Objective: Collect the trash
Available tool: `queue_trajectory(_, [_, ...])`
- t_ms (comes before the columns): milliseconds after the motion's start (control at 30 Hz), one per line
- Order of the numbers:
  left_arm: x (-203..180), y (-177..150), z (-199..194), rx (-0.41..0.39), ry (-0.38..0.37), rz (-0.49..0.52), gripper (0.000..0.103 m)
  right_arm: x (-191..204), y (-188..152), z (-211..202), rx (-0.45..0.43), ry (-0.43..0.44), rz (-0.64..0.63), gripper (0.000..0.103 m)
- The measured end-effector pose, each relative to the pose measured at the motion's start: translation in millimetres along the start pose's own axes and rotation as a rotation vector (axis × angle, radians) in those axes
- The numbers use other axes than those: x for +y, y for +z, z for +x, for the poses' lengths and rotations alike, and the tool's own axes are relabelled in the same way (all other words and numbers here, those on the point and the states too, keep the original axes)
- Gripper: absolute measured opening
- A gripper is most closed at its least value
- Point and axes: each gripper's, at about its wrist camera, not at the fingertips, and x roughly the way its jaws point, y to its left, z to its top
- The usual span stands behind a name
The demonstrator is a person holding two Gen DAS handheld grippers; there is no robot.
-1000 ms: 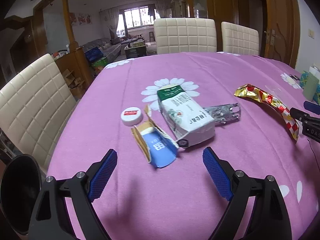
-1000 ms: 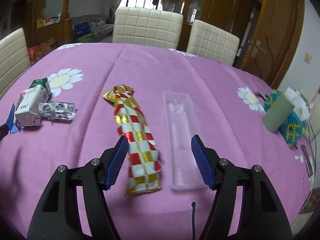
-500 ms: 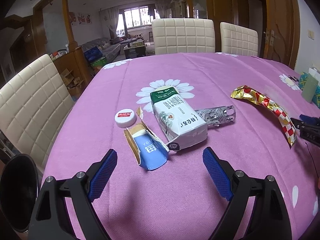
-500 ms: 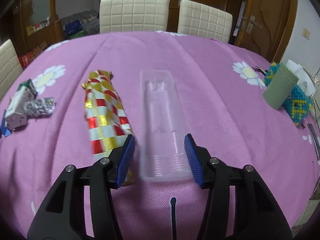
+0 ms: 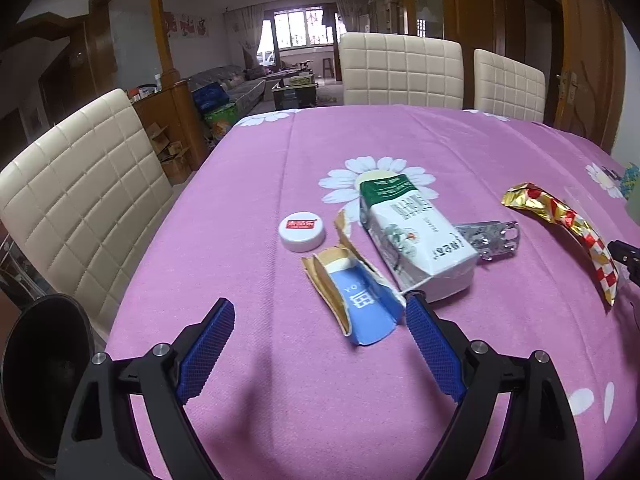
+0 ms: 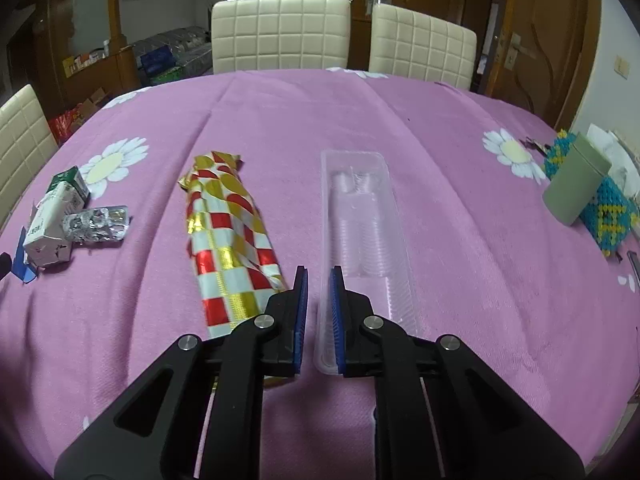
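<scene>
Since a second ago the right gripper (image 6: pixel 319 278) has slid from straddling the wrapper (image 6: pixel 232 236) and tray (image 6: pixel 366 236) to the tray's near left edge, and its jaws have just been closing; they now stand almost together, clamped on that thin clear rim, with the wrapper's near end just outside the left finger. On the left, the litter has drifted slightly rightward in view, while the left gripper (image 5: pixel 320 316) keeps its jaws wide apart, nothing between them. That tray is a long, shallow, see-through plastic shell with ribbed hollows, lying lengthwise away from the camera beside the wrapper, a crumpled foil sleeve in red, white and gold checks. Farther left sit a white and green carton (image 5: pixel 416 236) on its side, a silver blister pack (image 5: pixel 492 234) touching its right flank, a torn blue and tan box (image 5: pixel 356 300) just in front of it, and a white cap (image 5: pixel 302 231) with a red label, a little apart. All of it rests on a table under a pink cloth (image 5: pixel 248 208) printed with white daisies; a grey-green tin (image 6: pixel 576 190) and a beaded blue and yellow box (image 6: pixel 608 208) stand at the right edge. Cream quilted chairs (image 6: pixel 280 36) ring the table, with wooden doors and a sitting room with a window behind. Both grippers tilt down toward the cloth, the left one's right finger close to the torn box and the carton's near corner.
</scene>
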Motion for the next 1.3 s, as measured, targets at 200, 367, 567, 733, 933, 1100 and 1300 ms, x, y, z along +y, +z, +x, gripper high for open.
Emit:
queue_trajectory(200, [1,-1,12,0.025,0.015,0.022,0.083,10,4,-4,-0.014,0.018,-0.01,0.012])
queue_trajectory(367, [9,-2,31,0.111,0.004,-0.002,0.037,13,6,-4,-0.018,0.026,-0.011,0.012])
queue_trajectory(567, [9,-5,25,0.101,-0.019,0.008,0.008,15,7,-12,-0.041,0.015,-0.022,0.012])
queue_trajectory(733, [5,-5,5,0.036,0.011,0.062,0.006,22,9,-24,-0.078,0.013,-0.053,0.012])
queue_trajectory(933, [10,-4,-10,-0.005,0.026,0.075,0.006,41,12,-41,-0.126,0.038,-0.104,0.012])
queue_trajectory(1100, [15,-8,-17,-0.024,0.034,0.089,0.006,66,10,-51,-0.147,0.082,-0.173,0.012])
queue_trajectory(1300, [23,-13,-22,-0.033,0.045,0.092,0.006,98,5,-61,-0.162,0.168,-0.244,0.012])
